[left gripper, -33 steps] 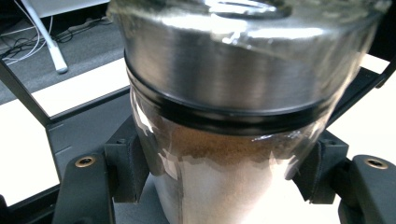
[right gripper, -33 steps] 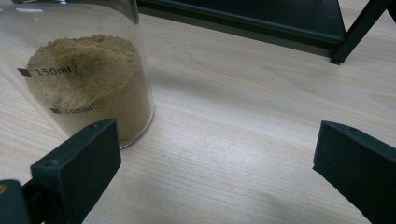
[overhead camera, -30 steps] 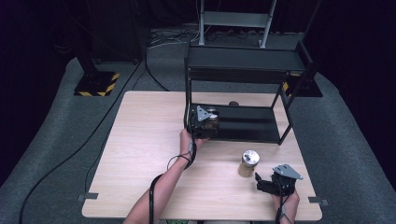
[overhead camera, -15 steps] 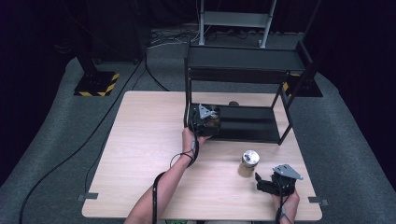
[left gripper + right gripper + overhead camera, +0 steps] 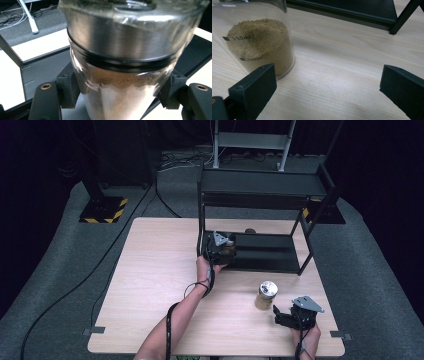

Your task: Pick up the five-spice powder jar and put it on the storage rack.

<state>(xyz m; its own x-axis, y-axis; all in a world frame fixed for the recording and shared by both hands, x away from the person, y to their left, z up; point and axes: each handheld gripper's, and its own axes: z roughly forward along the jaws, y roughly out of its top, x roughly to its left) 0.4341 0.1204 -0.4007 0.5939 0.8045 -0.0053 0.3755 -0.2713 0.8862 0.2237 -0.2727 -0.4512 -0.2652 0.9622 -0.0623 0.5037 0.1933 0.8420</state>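
We are looking down on a wooden table (image 5: 150,285) carrying a black shelf rack (image 5: 265,210). At the rack's lower shelf, near its left post, our left gripper (image 5: 220,249) is clamping a lidded jar of brown powder (image 5: 120,82). In front of the rack, our right gripper (image 5: 292,316) is resting with jaws wide apart, just beside a second jar of tan powder (image 5: 265,295).

jar (image 5: 120,75): glass, metal lid, brown powder | upright | held at rack's lower shelf (image 5: 270,252), left end
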